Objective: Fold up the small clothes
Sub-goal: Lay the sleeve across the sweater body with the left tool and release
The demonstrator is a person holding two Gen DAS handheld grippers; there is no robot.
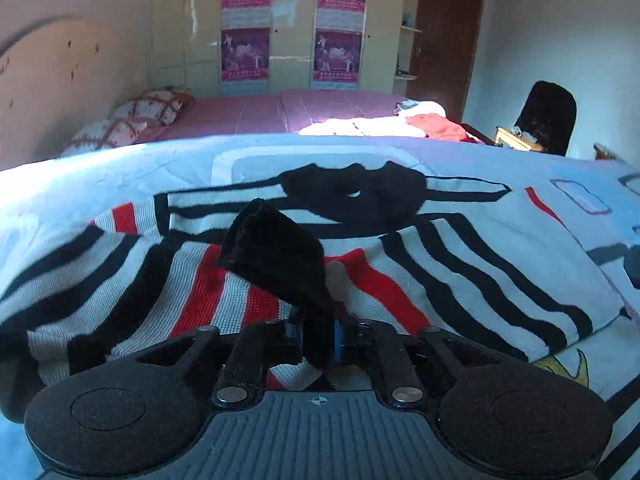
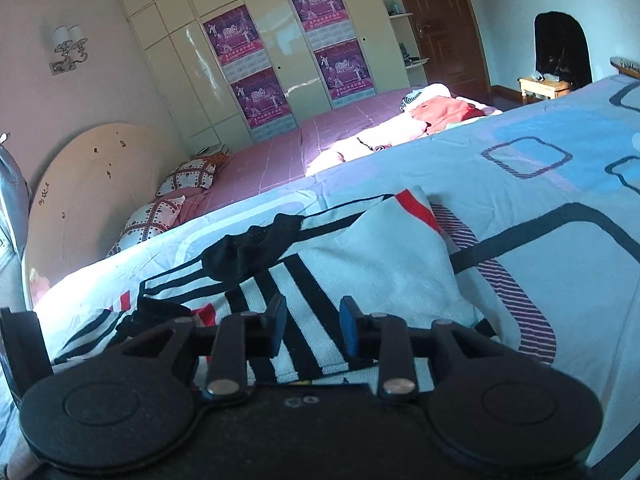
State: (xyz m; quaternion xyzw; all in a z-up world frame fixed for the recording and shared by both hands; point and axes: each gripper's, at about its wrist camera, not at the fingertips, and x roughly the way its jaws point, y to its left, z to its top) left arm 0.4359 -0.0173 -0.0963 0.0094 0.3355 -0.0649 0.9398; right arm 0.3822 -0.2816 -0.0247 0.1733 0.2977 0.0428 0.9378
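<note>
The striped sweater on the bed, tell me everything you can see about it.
The striped sweater is a chunky knit, white with black bands and some red ones. It lies spread, rumpled rather than folded, on the pale blue patterned bedcover. A black cloth held up by the left gripper hangs over its middle, and another dark garment lies at its far edge. The open right gripper hovers over its stripes.

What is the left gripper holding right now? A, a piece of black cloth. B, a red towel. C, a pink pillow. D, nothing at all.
A: in the left wrist view the left gripper has its jaws closed on a piece of black cloth, which rises from between them above the striped knit garment.
</note>
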